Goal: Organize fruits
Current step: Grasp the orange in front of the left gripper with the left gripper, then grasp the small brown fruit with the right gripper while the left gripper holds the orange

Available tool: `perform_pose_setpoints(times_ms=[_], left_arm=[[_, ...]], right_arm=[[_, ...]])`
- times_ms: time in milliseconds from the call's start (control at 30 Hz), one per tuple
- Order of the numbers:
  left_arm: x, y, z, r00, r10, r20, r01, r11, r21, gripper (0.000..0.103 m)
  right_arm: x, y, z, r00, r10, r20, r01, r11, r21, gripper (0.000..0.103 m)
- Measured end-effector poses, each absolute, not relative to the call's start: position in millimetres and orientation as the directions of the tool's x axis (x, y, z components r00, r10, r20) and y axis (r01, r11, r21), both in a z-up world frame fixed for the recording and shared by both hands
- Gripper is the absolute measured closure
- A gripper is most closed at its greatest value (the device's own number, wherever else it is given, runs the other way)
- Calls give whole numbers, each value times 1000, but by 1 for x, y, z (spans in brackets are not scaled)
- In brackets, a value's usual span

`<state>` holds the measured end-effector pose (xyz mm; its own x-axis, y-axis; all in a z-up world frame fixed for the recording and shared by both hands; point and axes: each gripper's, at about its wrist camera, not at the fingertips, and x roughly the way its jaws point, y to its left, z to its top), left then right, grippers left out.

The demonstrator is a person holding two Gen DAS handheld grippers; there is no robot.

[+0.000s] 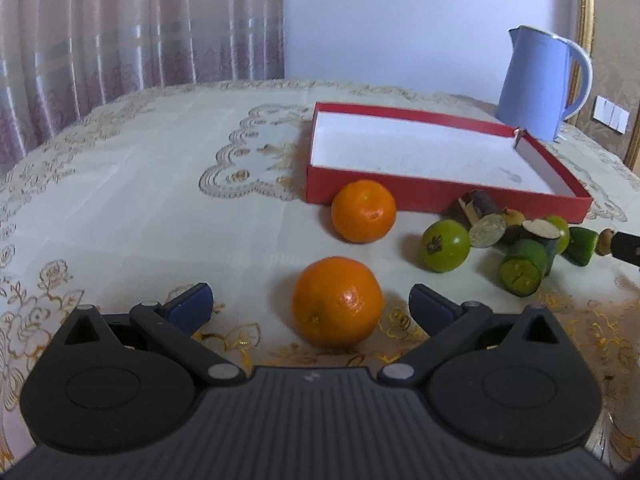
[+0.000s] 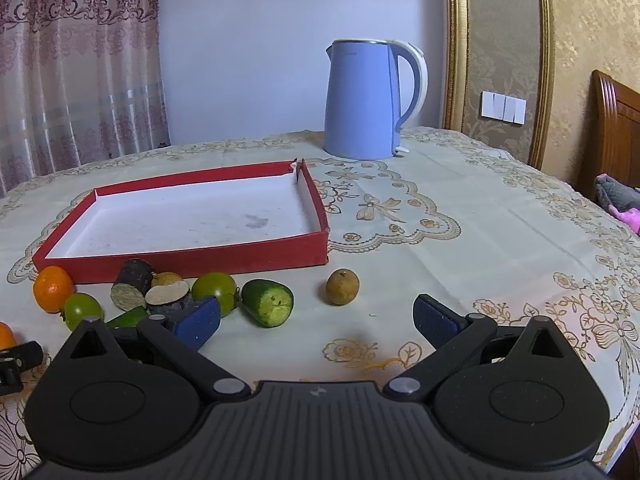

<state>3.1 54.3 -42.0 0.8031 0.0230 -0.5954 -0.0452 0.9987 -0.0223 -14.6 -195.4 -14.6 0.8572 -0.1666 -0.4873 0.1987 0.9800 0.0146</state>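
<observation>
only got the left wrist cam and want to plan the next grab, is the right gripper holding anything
Observer: No. The right gripper is open, with nothing between its fingers.
Operator: whats the brown blob at my right edge
Observer: A small round brown fruit. It stands alone on the tablecloth, apart from the cut cucumber piece.
Operator: what sits nearest the right fingers
Observer: A green tomato, just beyond the tip of the gripper's left finger in the right wrist view.
</observation>
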Motion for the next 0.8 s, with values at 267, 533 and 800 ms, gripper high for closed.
perform_pose_setpoints(times_ms=[267,533,800], left_arm=[[0,44,-44,817,43,-575,-23,999,43,16],[-2,41,-40,821,-13,-571,29,999,19,63],[-2,42,-40,820,-23,-572,35,999,9,63]], right_arm=[[-15,-201,-16,862,-151,-483,192,981,37,0],[-18,-199,-15,866,-168,-472,195,981,8,0],[-22,-216,-15,869,-180,-462,215,976,25,0]])
